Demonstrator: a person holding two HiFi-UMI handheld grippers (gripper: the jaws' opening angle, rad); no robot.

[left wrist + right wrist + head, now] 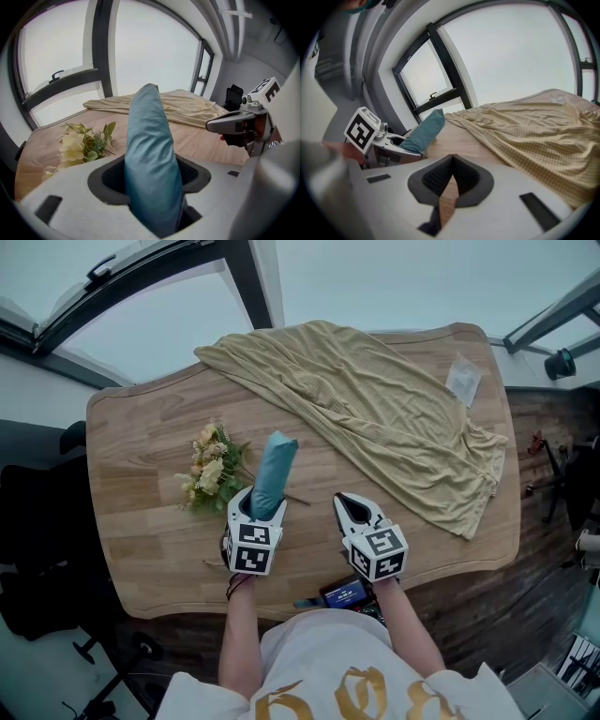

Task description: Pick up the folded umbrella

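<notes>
The folded umbrella (pixel 273 474) is a teal fabric bundle. My left gripper (pixel 265 506) is shut on its near end, and the rest sticks out forward and upward over the wooden table (pixel 141 446). In the left gripper view the umbrella (pixel 150 154) fills the gap between the jaws of the left gripper (pixel 152 177). My right gripper (pixel 349 505) hovers just to the right, shut with nothing in it. The right gripper (pixel 452 161) has its pads together, and the right gripper view shows the umbrella (pixel 424 133) off to the left.
A beige cloth (pixel 375 399) lies spread over the table's far right half, with a small clear packet (pixel 463 379) on it. A bunch of pale flowers (pixel 211 470) lies just left of the umbrella. A dark device (pixel 342 593) sits at the near edge.
</notes>
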